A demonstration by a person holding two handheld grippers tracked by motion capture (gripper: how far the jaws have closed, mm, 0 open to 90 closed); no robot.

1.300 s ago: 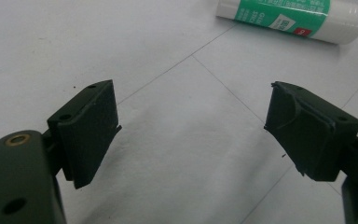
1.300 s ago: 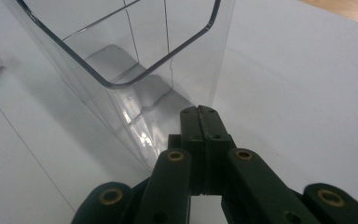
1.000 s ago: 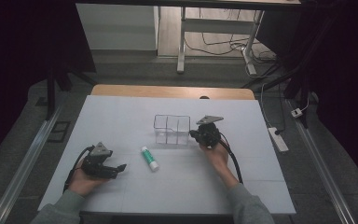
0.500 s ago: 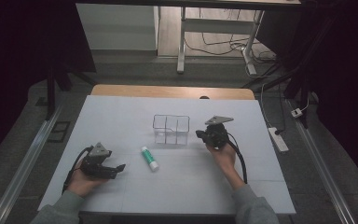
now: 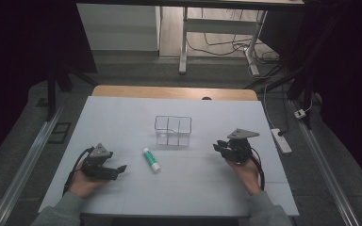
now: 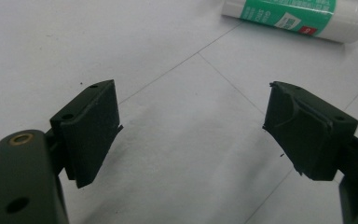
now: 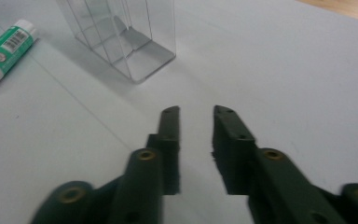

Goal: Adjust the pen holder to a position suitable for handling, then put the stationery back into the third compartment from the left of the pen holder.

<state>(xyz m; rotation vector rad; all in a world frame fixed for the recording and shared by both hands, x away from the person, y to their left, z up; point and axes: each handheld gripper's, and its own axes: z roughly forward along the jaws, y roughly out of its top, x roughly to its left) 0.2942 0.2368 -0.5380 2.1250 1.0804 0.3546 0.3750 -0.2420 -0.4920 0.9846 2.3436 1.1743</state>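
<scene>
A green and white glue stick [image 5: 151,159] [image 6: 298,17] [image 7: 4,51] lies flat on the white table [image 5: 122,117], just left of centre. Behind it stands a clear plastic box with compartments [image 5: 173,130] [image 7: 121,35]. My left gripper [image 5: 118,170] [image 6: 191,135] rests low at the table's front left, its jaws wide apart with bare table between them, the glue stick ahead. My right gripper [image 5: 218,147] [image 7: 196,140] is at the right of the box, well apart from it. Its jaws have just been opening; a narrow gap shows, with nothing between them.
A wooden strip [image 5: 174,92] runs along the table's far edge. A white power strip [image 5: 282,140] lies off the table's right side. Metal table legs and cables [image 5: 217,42] stand on the floor beyond. Bare table lies in front of the box.
My right gripper has pulled back from the clear box to the right and toward the front. Its jaws now show a gap. The left gripper, glue stick and box stay where they were.
</scene>
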